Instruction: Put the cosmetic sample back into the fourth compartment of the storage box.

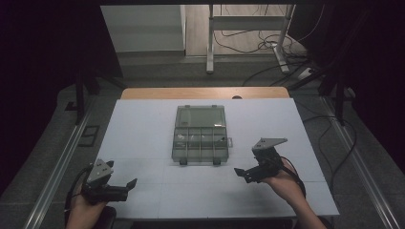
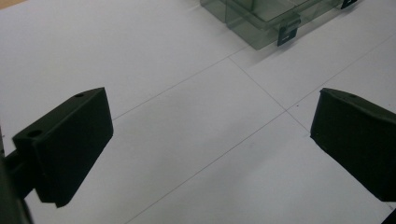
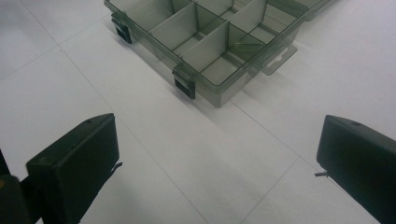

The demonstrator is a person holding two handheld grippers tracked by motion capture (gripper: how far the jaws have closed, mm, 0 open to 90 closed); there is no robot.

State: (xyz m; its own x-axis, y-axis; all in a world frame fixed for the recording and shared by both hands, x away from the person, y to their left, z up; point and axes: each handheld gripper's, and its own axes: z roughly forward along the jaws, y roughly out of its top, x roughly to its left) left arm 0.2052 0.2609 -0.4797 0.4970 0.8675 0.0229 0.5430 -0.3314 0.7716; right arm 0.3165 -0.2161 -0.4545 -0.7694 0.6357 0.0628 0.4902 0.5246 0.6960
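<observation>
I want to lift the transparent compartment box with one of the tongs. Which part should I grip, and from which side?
Probably the flat hang tab on the compartment box: it sticks out sideways from the right wall, thin enough for the jaws. Approach from the right with the open right tongs, which sit nearest. The walls seem too wide apart to span.

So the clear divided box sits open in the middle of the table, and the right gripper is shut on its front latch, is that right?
Not quite. The right gripper is open and holds nothing; the right gripper view shows its jaws wide apart, short of the latch. The divided box does sit open mid-table.
</observation>
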